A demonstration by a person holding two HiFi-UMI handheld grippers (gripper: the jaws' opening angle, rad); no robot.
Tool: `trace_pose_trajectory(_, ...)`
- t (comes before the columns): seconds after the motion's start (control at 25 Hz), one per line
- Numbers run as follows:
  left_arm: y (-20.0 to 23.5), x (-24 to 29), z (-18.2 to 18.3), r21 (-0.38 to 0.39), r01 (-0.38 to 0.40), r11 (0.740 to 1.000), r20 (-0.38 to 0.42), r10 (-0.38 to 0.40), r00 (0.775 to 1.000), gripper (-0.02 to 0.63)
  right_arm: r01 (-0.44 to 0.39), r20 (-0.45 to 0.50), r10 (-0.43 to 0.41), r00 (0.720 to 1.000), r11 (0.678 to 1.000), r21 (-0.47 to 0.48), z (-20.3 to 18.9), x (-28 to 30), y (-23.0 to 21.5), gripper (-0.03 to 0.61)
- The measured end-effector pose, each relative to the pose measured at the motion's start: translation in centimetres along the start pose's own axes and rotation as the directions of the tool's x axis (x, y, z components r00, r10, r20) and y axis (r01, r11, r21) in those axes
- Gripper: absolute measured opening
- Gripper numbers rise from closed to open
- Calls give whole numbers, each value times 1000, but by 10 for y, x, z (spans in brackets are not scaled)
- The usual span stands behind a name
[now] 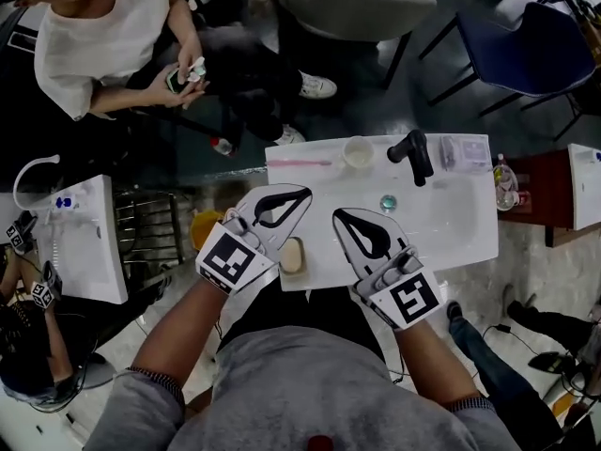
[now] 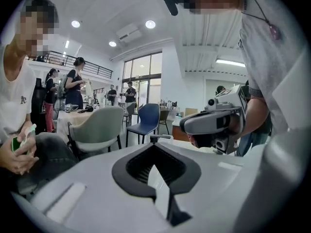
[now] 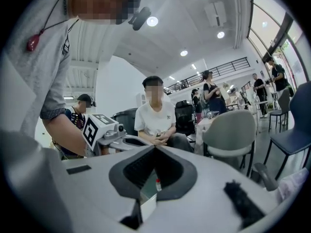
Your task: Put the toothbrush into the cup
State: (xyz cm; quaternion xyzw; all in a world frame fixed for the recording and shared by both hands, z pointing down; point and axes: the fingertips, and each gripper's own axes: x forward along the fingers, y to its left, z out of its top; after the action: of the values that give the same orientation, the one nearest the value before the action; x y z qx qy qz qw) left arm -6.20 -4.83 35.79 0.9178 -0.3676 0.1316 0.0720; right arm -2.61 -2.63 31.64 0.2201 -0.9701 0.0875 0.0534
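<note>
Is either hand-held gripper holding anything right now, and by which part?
Nothing is held. The left hand-held gripper and right hand-held gripper are both shut and empty; the toothbrush lies on the counter near the cup.

A tan oval thing (image 1: pixel 293 255) just right of the left gripper (image 1: pixel 299 195) is too dim to identify. Beyond the right gripper (image 1: pixel 342 217), a teal round thing (image 1: pixel 388 202) is too small to tell. Both grippers hide parts of the tabletop's (image 1: pixel 470 224) near edge.
</note>
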Motion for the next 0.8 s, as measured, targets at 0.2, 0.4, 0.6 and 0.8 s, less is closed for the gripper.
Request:
trace_pose_trajectory(0.2,20,20,-31,31,31,999,-101,-28,995,35,20,-15,-20,1000,1000,15,-18,16,-16,12)
trace_pose_trajectory(0.4,30,36,-68,59,77,995,-241,-61,969,81,40,-27,-39,999,999,17,-34,26,-24,12)
trace_pose_trajectory(0.6,34,48,-109,49,138,989,-398,-107,911,140,71,-46,-70,996,997,18,-57,36,-37,14)
trace_pose_trajectory(0.8,41,62,-147,51,177,983,-523,-124,843,192,94,-75,-92,993,995,15,-86,47,-49,14)
